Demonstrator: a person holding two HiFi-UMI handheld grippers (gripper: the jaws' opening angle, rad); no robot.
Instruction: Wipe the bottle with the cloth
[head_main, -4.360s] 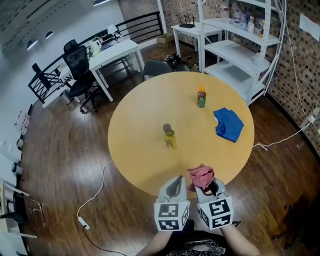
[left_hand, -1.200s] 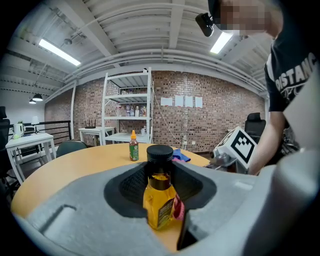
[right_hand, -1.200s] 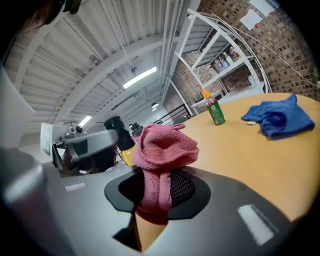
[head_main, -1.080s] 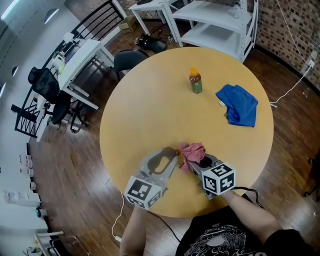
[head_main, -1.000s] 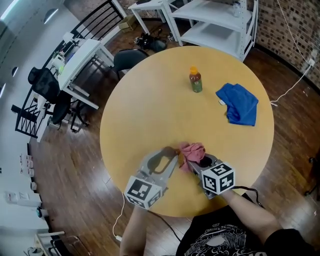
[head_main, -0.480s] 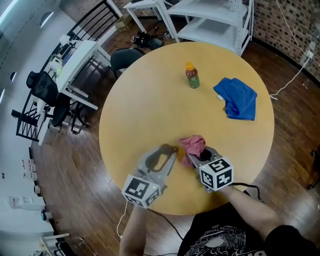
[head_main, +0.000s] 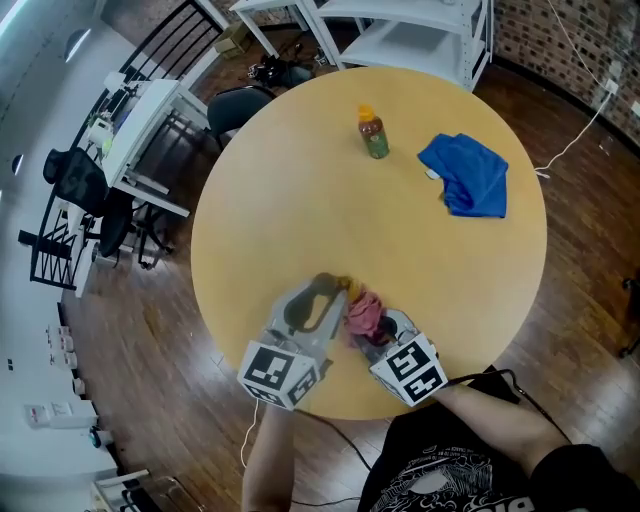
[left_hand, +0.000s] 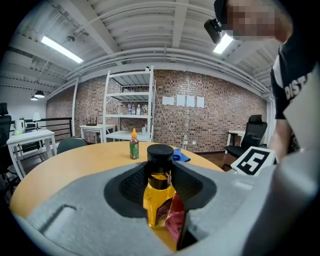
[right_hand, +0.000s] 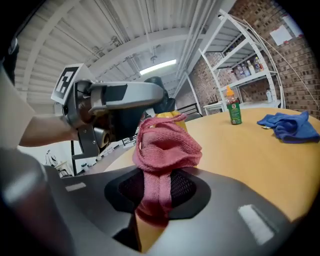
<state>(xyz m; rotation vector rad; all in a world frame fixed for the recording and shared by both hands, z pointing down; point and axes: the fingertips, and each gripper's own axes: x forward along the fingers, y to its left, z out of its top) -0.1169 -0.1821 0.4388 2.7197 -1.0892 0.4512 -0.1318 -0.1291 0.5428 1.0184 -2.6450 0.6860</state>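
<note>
Round tabletop (head_main: 300, 170) below: my left claw (head_main: 332, 298) clamps the upright bottle (left_hand: 159, 195) — my right claw (head_main: 374, 326), pinching the pink cloth (right_hand: 164, 145), sits just right of it, cloth against its side.

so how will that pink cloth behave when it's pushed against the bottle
Probably floppy: the pink cloth bunches into a soft lump past the right gripper, which pinches only a narrow strip. It looks knitted and light, so it should mould round the yellow bottle rather than shove it. Its coarse weave likely grips rather than slips.
</note>
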